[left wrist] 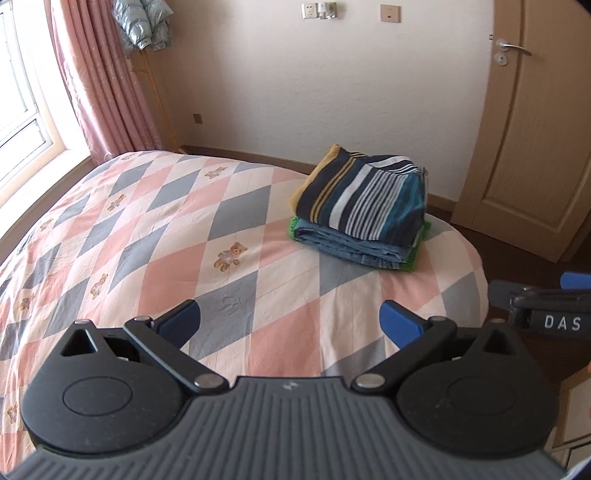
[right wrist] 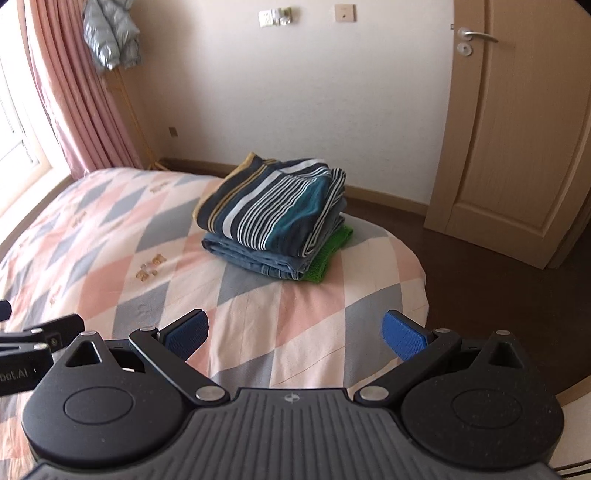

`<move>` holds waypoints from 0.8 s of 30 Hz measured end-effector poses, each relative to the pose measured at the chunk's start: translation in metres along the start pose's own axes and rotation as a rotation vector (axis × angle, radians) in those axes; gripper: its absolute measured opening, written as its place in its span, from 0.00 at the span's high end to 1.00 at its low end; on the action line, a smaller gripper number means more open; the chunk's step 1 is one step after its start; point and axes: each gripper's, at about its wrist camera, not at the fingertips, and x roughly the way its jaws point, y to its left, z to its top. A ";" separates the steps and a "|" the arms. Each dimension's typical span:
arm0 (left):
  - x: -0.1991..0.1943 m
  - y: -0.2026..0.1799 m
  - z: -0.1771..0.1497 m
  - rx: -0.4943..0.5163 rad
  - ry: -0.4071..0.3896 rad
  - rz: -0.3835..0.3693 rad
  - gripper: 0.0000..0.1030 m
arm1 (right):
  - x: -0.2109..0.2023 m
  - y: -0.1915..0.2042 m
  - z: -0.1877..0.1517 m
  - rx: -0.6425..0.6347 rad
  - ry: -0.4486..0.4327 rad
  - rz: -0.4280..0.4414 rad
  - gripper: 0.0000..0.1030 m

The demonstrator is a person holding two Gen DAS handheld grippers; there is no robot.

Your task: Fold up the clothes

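A stack of folded clothes lies near the bed's far right corner: a striped navy, teal and white garment on top, folded denim below, a green knit at the bottom. It also shows in the right wrist view. My left gripper is open and empty, held above the quilt well short of the stack. My right gripper is open and empty too, also short of the stack. Part of the right gripper shows at the left wrist view's right edge.
The bed has a pink, grey and white diamond quilt with teddy bears. A pink curtain and window are at left, a wooden door at right, dark floor beyond the bed's edge. A puffy jacket hangs by the curtain.
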 end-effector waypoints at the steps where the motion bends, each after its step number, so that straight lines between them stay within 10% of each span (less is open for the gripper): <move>1: 0.004 0.001 0.003 -0.010 0.009 0.002 0.01 | 0.005 0.000 0.002 -0.004 0.007 -0.002 0.00; 24: 0.103 -0.010 0.039 -0.089 0.196 -0.023 0.01 | 0.090 -0.015 0.046 -0.016 0.144 0.006 0.00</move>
